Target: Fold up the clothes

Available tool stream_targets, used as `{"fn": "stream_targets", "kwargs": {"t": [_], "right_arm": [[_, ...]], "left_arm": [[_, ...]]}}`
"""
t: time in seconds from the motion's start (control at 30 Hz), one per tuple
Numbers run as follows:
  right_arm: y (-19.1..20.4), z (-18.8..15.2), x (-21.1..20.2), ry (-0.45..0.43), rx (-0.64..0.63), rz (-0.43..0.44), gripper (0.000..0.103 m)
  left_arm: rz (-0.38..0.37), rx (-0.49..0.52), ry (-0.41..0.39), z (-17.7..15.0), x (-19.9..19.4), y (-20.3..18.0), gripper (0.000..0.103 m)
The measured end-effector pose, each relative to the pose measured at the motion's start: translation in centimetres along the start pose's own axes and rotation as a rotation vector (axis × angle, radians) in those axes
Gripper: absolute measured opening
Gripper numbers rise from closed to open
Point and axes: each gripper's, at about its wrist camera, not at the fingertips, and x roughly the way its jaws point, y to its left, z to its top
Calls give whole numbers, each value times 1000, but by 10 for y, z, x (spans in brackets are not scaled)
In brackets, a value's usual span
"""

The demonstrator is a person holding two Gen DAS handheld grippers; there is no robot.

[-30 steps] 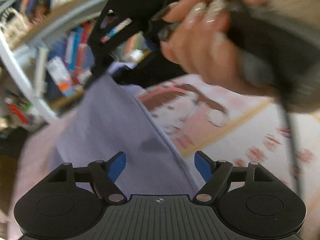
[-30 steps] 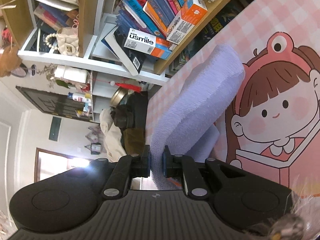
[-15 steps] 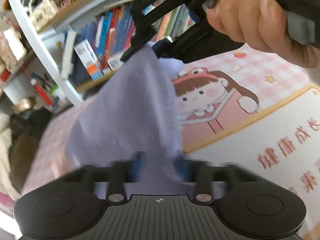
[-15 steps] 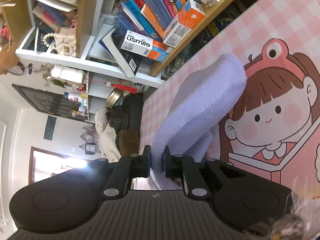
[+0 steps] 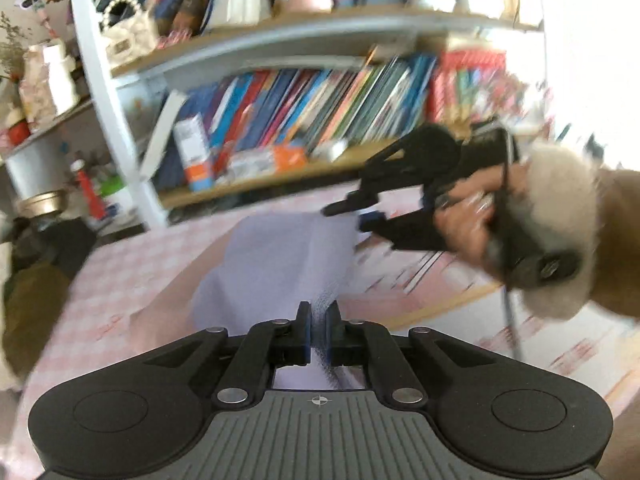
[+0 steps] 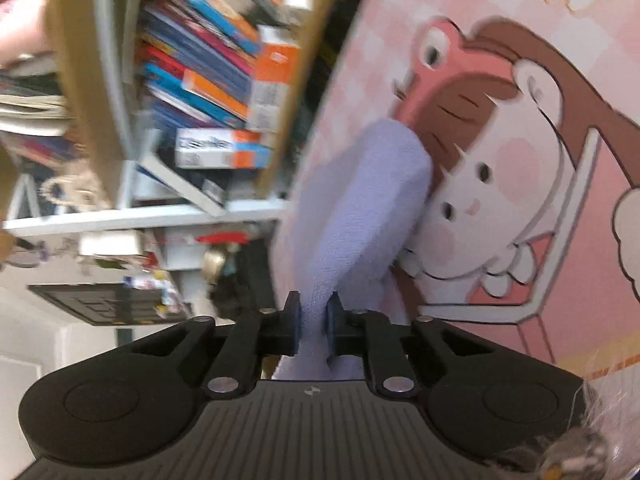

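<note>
Clearly, from the left wrist view, the left gripper point(image 5: 318, 330) has its blue pads pinched tight on a near edge of the lilac cloth point(image 5: 276, 264), which runs away from the jaws and drapes onto the pink checked tablecloth point(image 5: 120, 280). To the right and a little farther off, the right gripper point(image 5: 370, 216) appears, held in the person's right hand point(image 5: 472, 220) with a furry cuff at the wrist; its tips meet the far right edge of the cloth. Behind the table stands a bookshelf point(image 5: 280, 120), blurred by motion.

From the right wrist view, the right gripper point(image 6: 312, 320) is clamped on a bunched fold of the same lilac cloth point(image 6: 360, 200), which stretches forward and curls over at its far end above the cartoon girl printed on the mat point(image 6: 500, 180). The left gripper is not visible here.

With both edges held, the step looks like carrying the cloth over to lay a fold. To do it well, keep both grips firm and level, hold light tension between the two held points so the fabric hangs flat, and line up the edges before lowering. Bunching at the right jaws suggests the fold may come out uneven unless the cloth is smoothed.
</note>
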Motion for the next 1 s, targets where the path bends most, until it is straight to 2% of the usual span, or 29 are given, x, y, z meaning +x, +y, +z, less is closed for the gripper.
{"fn": "stream_targets", "kwargs": {"t": [0.13,0.33,0.47,0.53,0.57,0.6,0.67,0.7,0.77,0.87,0.93,1.0], "right_arm": [[52,11,-51,-113,-133,201,11],[173,17,-146,-319,-513,460,11],[251,1,-176,-362,-763,571,11],[261,-2,-157,-308,-792,522,11],[264,-3,-146,-279,-802,493,11],[268,-4,-135,-249,-812,464,11],[275,-6,-114,-190,-831,405,11],[262,-5,-92,-155,-807,329,11],[218,-2,-42,-78,-723,149,11],[135,-4,27,27,-623,-172,11],[94,-11,53,65,-566,-289,11],[82,-16,69,75,-557,-335,11]], "left_arm": [[-162,-6,-178,37,-27,-4,5],[-546,-109,-567,94,-73,8,5],[-780,-245,-754,114,-94,30,5],[-847,-309,-776,113,-93,43,5],[-855,-330,-772,110,-91,48,6],[-832,-341,-748,106,-85,53,6],[-760,-381,-639,91,-63,67,6],[-706,-396,-555,78,-46,74,6],[-567,-396,-362,47,-8,84,6],[-333,-289,-79,-1,45,84,6],[-270,-277,38,-25,66,89,5],[-261,-320,70,-37,71,105,5]]}}
